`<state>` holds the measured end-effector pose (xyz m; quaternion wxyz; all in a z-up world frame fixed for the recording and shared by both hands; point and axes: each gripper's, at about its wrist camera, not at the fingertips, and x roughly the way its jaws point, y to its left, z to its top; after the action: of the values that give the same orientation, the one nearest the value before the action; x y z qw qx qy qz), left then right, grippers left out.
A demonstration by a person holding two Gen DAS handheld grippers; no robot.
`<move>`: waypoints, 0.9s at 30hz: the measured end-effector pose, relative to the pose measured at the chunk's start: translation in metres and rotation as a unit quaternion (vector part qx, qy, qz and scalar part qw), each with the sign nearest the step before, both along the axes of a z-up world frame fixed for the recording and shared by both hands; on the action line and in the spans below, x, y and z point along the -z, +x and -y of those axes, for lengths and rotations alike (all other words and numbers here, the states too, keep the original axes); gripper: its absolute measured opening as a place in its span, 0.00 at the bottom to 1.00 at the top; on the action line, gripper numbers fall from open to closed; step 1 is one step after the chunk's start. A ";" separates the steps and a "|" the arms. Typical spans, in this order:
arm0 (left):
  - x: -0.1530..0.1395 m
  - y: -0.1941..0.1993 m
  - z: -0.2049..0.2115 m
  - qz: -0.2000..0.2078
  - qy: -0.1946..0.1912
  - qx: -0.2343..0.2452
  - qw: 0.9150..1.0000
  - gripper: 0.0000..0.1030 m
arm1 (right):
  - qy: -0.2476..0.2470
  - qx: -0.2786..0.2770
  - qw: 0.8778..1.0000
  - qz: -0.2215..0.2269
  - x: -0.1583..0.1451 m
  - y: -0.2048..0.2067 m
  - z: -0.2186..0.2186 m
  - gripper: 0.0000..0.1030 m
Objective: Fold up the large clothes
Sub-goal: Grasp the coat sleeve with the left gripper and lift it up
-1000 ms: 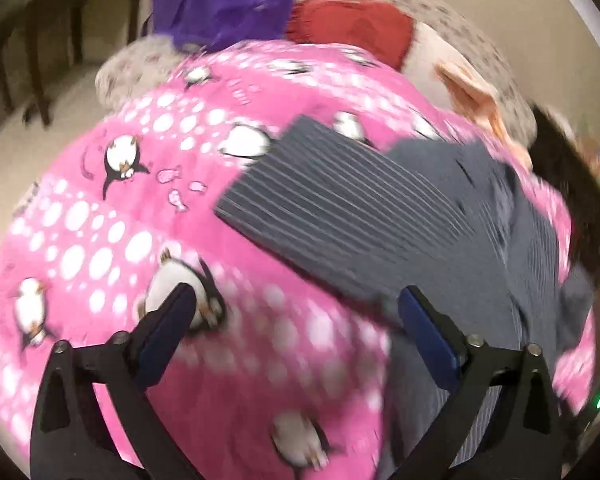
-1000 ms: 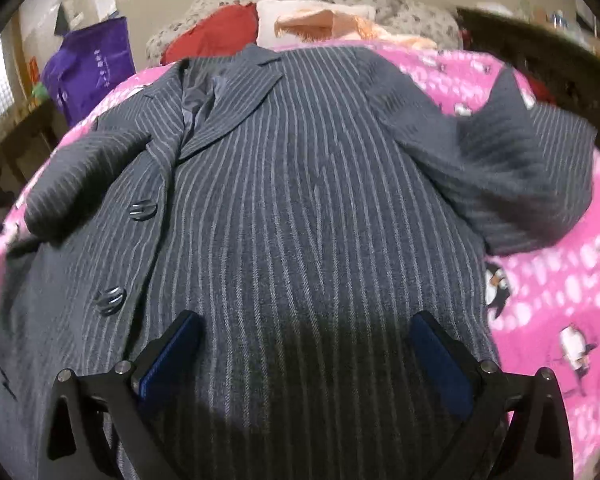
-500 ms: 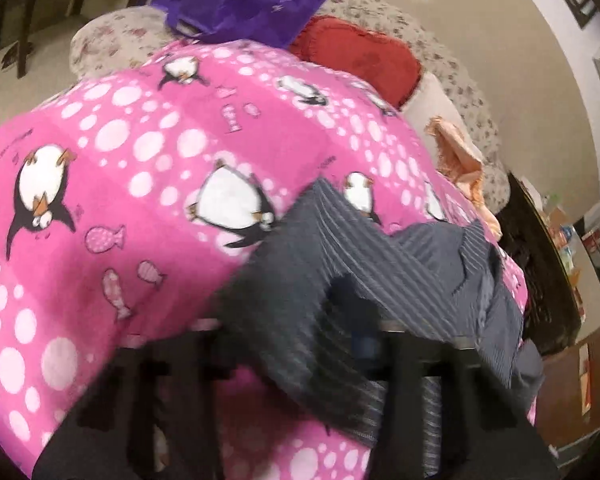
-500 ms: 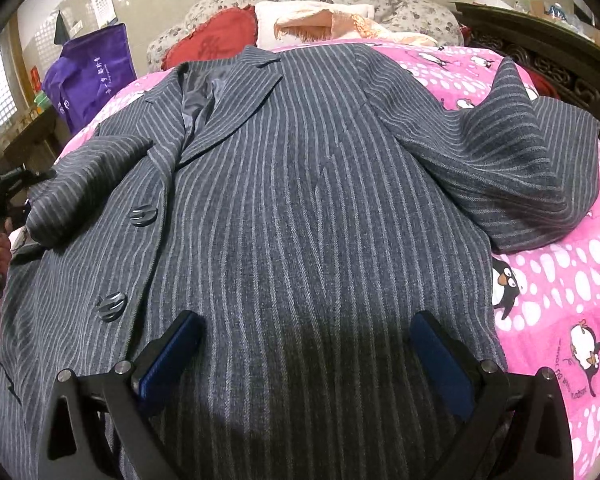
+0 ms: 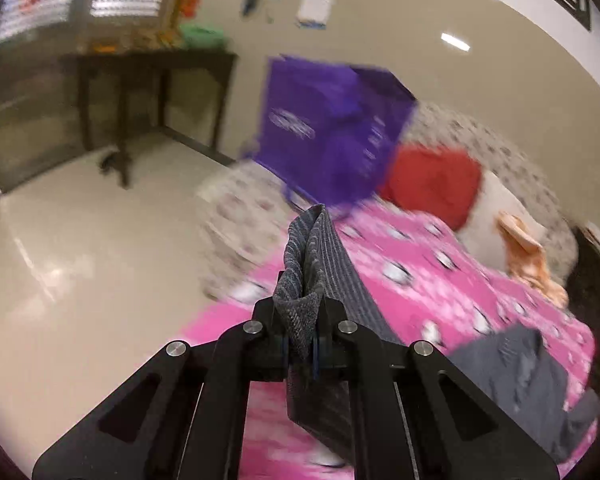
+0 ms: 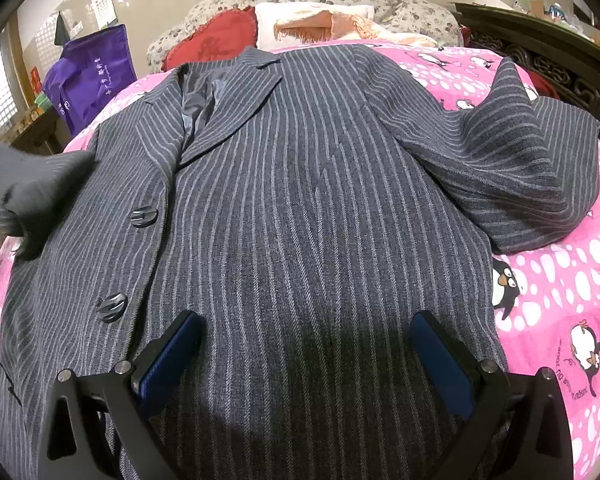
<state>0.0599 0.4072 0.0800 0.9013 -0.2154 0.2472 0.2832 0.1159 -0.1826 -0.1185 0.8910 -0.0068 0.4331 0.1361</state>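
Note:
A grey pinstriped jacket (image 6: 300, 200) lies front-up and spread out on a pink penguin blanket (image 6: 560, 280). My left gripper (image 5: 300, 320) is shut on the end of the jacket's sleeve (image 5: 320, 248), and the cuff stands up bunched between the pads. In the right wrist view that sleeve (image 6: 28, 188) hangs lifted and blurred at the left edge. The other sleeve (image 6: 520, 168) lies folded back on the right. My right gripper (image 6: 306, 344) is open just above the jacket's lower front, with nothing gripped.
A purple bag (image 5: 332, 132), a red cushion (image 5: 432, 184) and an orange cloth (image 6: 340, 24) sit at the bed's head. A dark wooden table (image 5: 148, 80) stands on the tiled floor (image 5: 80, 260) beside the bed. Carved dark furniture (image 6: 540, 48) borders the right side.
My left gripper went from open over the sleeve end to shut on it, then rose with it and swung toward the room. The right gripper stayed still.

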 end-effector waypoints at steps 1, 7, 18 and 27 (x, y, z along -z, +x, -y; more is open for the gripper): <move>-0.005 -0.008 -0.008 0.000 0.008 -0.012 1.000 0.06 | 0.000 0.000 1.000 0.000 0.000 0.000 0.000 1.00; -0.009 -0.038 -0.026 0.004 0.010 -0.066 0.998 0.06 | 0.000 0.000 1.000 0.000 0.000 0.000 0.000 1.00; -0.009 0.088 0.150 0.013 0.008 0.179 0.984 0.06 | -0.021 0.016 0.999 -0.042 -0.007 -0.023 0.009 1.00; 0.040 0.217 0.381 -0.028 -0.069 0.419 0.905 0.06 | -0.003 0.014 1.000 -0.016 -0.003 -0.042 0.017 1.00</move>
<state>0.2765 0.0261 0.0397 0.9127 -0.1453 0.3584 -0.1324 0.0741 -0.1992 -0.1155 0.8859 -0.0007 0.4474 0.1225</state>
